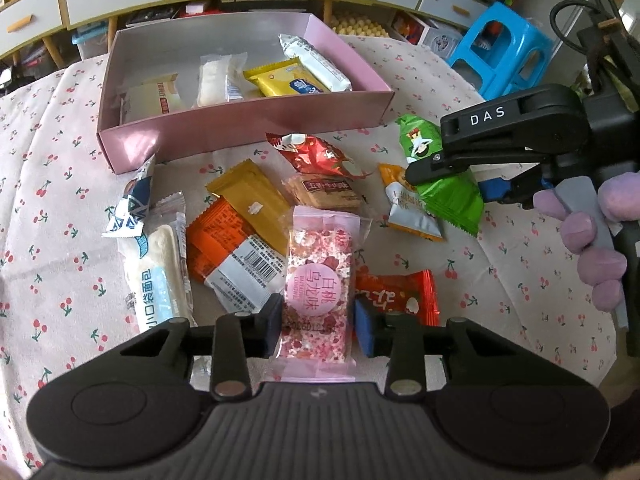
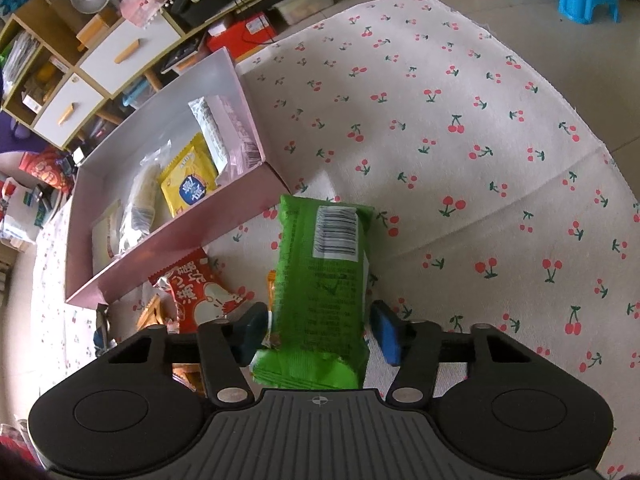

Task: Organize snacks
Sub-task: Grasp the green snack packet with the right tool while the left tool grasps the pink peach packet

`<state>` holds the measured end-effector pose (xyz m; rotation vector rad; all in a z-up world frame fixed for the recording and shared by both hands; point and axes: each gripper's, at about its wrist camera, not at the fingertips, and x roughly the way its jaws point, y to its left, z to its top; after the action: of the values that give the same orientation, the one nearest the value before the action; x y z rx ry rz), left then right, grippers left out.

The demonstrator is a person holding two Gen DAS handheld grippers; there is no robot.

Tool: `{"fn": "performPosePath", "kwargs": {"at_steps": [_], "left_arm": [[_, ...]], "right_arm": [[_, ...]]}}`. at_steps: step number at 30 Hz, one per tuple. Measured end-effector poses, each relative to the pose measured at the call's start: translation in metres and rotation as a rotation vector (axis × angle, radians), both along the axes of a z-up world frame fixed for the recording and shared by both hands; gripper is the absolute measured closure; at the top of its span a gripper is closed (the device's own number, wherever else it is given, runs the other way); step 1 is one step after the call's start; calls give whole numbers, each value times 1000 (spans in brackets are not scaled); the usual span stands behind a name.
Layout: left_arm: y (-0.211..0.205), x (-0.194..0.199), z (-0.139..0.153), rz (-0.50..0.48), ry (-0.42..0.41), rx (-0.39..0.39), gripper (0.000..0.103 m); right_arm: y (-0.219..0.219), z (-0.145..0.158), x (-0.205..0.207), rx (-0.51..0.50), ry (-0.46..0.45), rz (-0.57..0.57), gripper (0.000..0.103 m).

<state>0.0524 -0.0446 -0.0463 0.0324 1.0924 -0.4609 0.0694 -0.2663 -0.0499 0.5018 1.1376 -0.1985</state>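
Cherry-print cloth [image 1: 48, 208] carried a pink box [image 1: 248, 128] holding apparently four snack packets; left gripper [image 1: 318, 330] straddled a pink packet [image 1: 316, 280], contact unclear; right gripper [image 2: 320, 334] stood wide around a green packet [image 2: 320, 280].

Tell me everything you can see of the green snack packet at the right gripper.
The green snack packet is a glossy plastic pillow pack with crimped ends. Its back, seen from the right wrist, carries a white barcode label and dark small print; its front, in the left wrist view, shows a cartoon figure. It sits lengthwise between the fingers of the right gripper, and whether they pinch it cannot be told. It overlaps an orange-and-white packet, just off the pink box's near corner.
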Motion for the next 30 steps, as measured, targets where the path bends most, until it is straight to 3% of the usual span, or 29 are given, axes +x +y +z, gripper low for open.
{"fn": "performPosePath", "kwargs": {"at_steps": [8, 30], "left_arm": [[-1, -1, 3, 3, -4, 6, 72], [15, 6, 33, 58, -58, -69, 72]], "right_arm": [[-1, 3, -1, -7, -11, 3, 59], [0, 32, -11, 36, -91, -7, 59]]}}
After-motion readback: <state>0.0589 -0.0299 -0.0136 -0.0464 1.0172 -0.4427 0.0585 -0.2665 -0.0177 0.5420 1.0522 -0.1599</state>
